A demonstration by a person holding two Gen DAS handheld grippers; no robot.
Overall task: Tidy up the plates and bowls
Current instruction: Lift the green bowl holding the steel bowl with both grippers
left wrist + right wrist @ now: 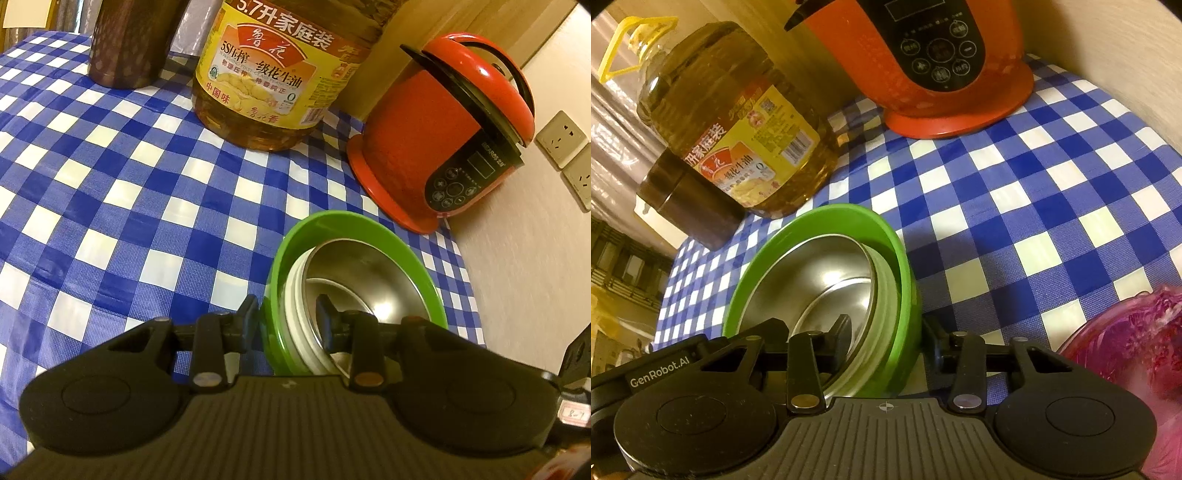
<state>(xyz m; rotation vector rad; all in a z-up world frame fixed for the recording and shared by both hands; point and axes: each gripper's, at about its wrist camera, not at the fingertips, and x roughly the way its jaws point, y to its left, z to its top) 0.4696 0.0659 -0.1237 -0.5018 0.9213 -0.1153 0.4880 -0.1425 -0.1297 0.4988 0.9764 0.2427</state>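
Your left gripper (287, 314) straddles the near-left rim of the green bowl (369, 229), one finger outside and one inside, but you cannot tell if the pads press on it. Your right gripper (886, 332) straddles the rim on the other side of the green bowl (827, 218) the same way, and you cannot tell there either. The green bowl sits on the blue checked tablecloth (110, 184) with a white bowl (295, 317) and a shiny metal bowl (369, 273) nested inside, near the oil bottle (269, 74) and the red cooker (443, 129).
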